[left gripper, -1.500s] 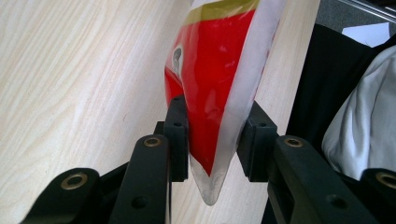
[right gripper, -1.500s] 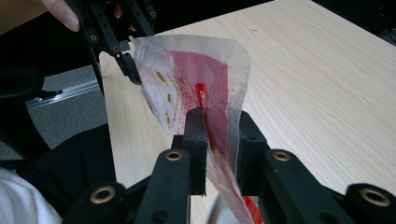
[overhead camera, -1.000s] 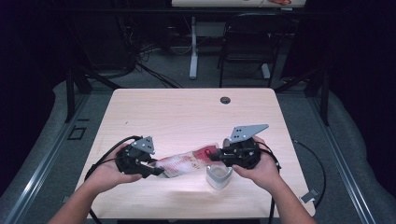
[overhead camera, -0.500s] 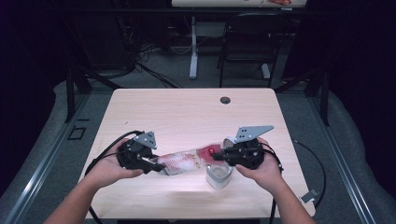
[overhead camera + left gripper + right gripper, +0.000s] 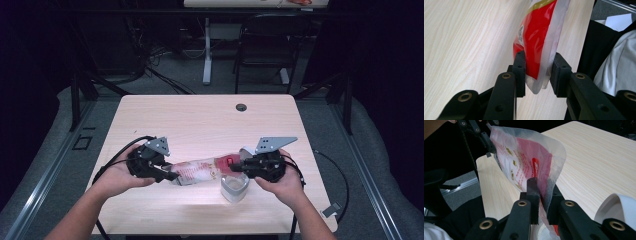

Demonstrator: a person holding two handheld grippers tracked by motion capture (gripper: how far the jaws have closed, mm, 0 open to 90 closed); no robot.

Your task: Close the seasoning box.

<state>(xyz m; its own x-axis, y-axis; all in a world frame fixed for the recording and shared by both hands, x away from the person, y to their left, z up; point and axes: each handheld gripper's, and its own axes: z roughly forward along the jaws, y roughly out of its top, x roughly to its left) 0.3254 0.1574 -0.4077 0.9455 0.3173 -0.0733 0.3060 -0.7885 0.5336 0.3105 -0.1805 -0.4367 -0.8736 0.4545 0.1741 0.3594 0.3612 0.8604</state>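
**Pouch stretched between two grippers above a white cup**

The red-and-clear pouch (image 5: 200, 170) hangs above the worktop (image 5: 200, 120), its long axis running left to right between the hands. The left gripper (image 5: 167, 175) pinches one end; in the left gripper view its jaws press on the pouch's bottom corner (image 5: 536, 62). The right gripper (image 5: 237, 167) has just been closing and its jaws are clamped on the other end (image 5: 534, 170), directly over the white cup (image 5: 234, 187), so the right hand is nearer the cup. I judge any pour turns on that end tilting down. Whether the pouch is torn open is hard to make out, and the cup's inside is hidden.
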